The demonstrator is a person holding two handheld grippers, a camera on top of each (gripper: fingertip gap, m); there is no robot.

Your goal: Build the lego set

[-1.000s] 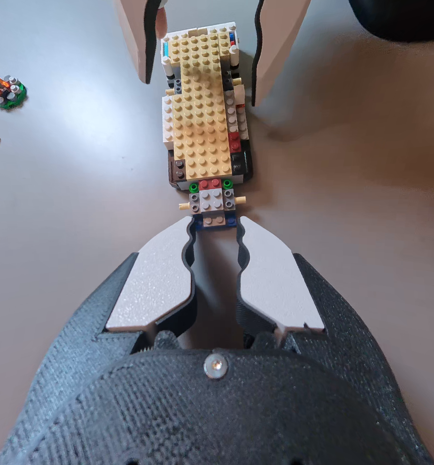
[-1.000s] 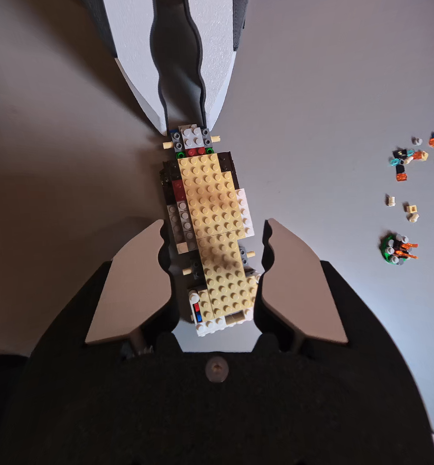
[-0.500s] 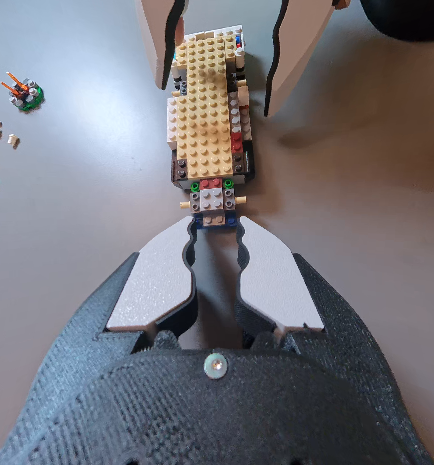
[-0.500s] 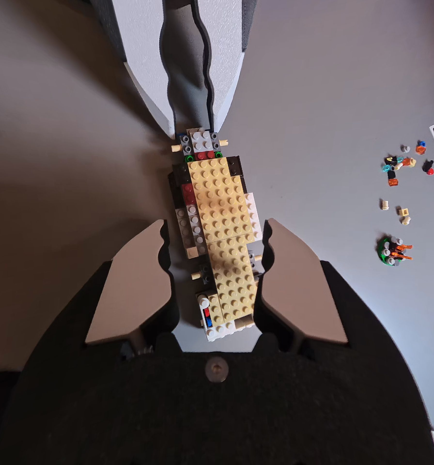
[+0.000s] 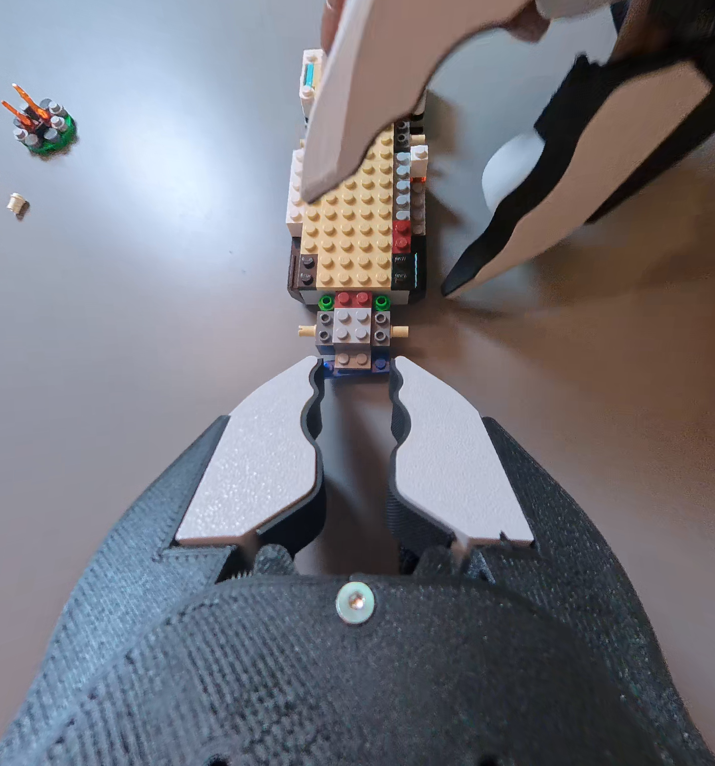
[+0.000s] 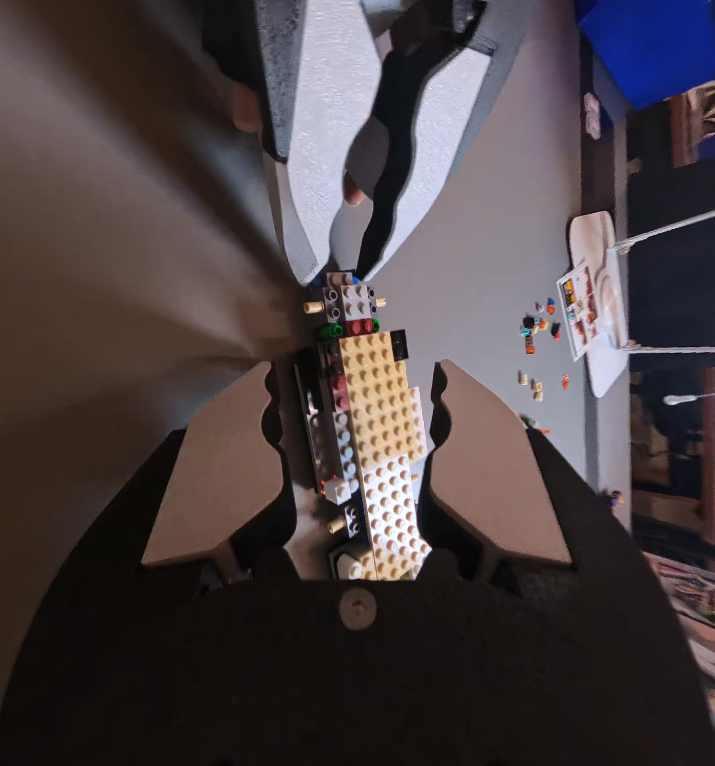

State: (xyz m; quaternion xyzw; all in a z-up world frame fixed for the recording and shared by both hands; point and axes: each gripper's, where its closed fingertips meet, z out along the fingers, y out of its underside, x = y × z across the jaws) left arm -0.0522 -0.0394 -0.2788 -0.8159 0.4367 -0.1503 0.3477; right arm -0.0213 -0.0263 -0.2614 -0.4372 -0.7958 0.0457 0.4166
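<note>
Left wrist view has the left gripper (image 5: 356, 367) clenched on the narrow near end of a long brick model (image 5: 347, 232). Its two pale fingers press from either side on the small blue and tan pieces there, and the model lies flat on the grey-brown table (image 5: 140, 373), stretching straight away from the gripper. The model has a broad tan studded top, edged with white, grey, dark red and black bricks. Near the held end sit two green studs, a grey block and a short tan peg poking out on each side. The right gripper (image 6: 356, 364) is spread wide and tilted over the far half of the model. In its own view the model lies between its fingers with space showing at the tips, so it grips nothing. In the left view one of its fingers crosses over the tan top while the other hangs out to the side. Off to one side on the table are a green round piece with orange spikes (image 5: 45, 124), scattered small bricks (image 6: 538, 327) and a printed booklet (image 6: 579, 315).
</note>
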